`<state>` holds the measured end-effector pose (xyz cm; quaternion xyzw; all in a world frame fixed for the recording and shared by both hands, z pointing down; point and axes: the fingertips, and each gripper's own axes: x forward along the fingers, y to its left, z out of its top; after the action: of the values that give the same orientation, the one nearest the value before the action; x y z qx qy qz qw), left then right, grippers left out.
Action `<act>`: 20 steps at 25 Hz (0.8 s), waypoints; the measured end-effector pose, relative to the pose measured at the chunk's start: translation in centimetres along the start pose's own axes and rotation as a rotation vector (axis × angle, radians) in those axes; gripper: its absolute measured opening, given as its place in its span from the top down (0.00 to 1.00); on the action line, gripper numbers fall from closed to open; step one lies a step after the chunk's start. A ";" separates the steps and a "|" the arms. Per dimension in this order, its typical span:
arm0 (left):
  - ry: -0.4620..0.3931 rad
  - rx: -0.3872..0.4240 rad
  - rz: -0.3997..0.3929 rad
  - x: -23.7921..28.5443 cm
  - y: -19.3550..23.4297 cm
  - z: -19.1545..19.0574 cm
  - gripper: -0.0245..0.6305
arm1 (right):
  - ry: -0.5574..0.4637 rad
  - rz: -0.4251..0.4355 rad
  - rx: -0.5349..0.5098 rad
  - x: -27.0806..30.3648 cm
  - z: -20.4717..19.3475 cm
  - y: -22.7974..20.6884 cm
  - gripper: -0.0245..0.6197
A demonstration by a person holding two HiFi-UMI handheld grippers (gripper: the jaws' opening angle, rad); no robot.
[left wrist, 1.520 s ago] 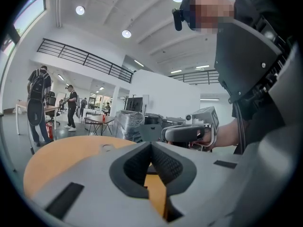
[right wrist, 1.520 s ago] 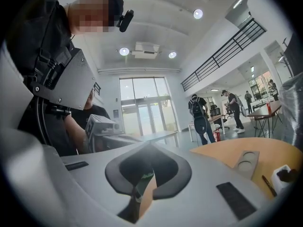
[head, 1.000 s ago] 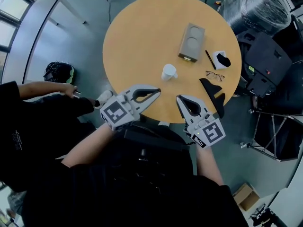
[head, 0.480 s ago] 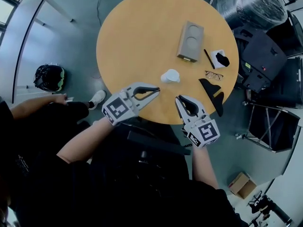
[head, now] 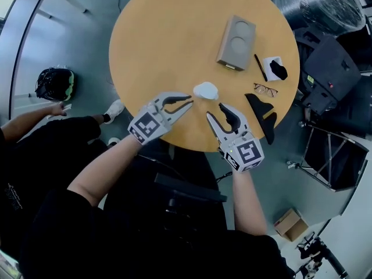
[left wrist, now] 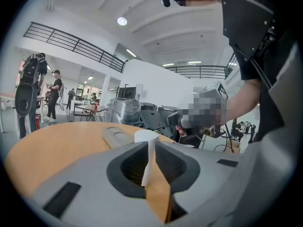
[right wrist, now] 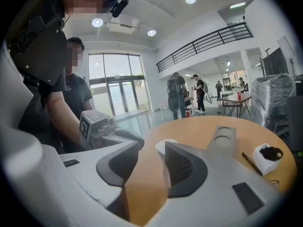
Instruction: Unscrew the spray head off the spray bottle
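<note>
Both grippers sit low over the near edge of the round wooden table [head: 157, 45].

Left gripper [head: 187, 103]: jaws have just been opening and now show a narrow slit. Nothing is between them. In the left gripper view the slit lines up on the spray bottle beyond.

Right gripper [head: 215, 110]: jaws have also just been opening and are clearly wider. Only bare tabletop shows between the pads. Neither gripper touches anything.

Spray bottle [head: 205, 90]: small and white, on the table just past both sets of fingertips. It sits between the two grippers, apart from each. In the left gripper view it reads as a white cylinder standing on the table. The head is too small to resolve.

To the right of the right gripper, a flat black object [head: 261, 114] lies at the table edge, with glasses [head: 265, 89] just beyond it.

Further out, a dark pen [head: 258, 68] lies beside a small white box [head: 268, 68]. A black item [head: 278, 72] sits in or on the box top, can't tell which.

Further still is a grey block [head: 236, 35] with two round recesses in its top face, one behind the other.

Off the table, a plastic-wrapped load [head: 317, 4] stands at far right. A second person's arm [head: 35, 118] is at the left.
</note>
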<state>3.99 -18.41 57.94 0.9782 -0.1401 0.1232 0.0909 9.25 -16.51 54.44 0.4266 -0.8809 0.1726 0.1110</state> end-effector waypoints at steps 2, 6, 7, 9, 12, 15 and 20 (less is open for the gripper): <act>0.001 0.021 0.023 1.3 0.4 -1.9 0.85 | 0.003 -0.010 -0.001 0.5 -1.4 -1.0 0.67; 0.033 0.043 0.058 3.4 1.1 -6.7 0.80 | 0.010 -0.047 0.005 1.9 -4.0 -3.5 0.57; 0.044 0.039 0.065 3.9 1.3 -7.8 0.77 | 0.010 -0.049 0.006 2.4 -4.6 -4.2 0.54; 0.060 0.029 0.081 5.0 1.9 -10.0 0.66 | 0.008 -0.040 0.005 3.5 -5.9 -5.3 0.46; 0.061 0.009 0.096 6.7 3.1 -12.9 0.49 | 0.018 -0.016 -0.007 5.3 -7.9 -6.5 0.39; 0.059 0.020 0.094 8.7 4.2 -15.0 0.47 | 0.021 -0.005 -0.027 6.9 -9.6 -7.4 0.35; 0.053 0.026 0.058 11.6 4.4 -17.2 0.46 | 0.020 0.003 -0.045 8.6 -11.8 -7.6 0.35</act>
<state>9.76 -21.83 78.08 0.9712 -0.1645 0.1535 0.0781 10.57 -22.27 69.75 0.4208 -0.8841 0.1573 0.1289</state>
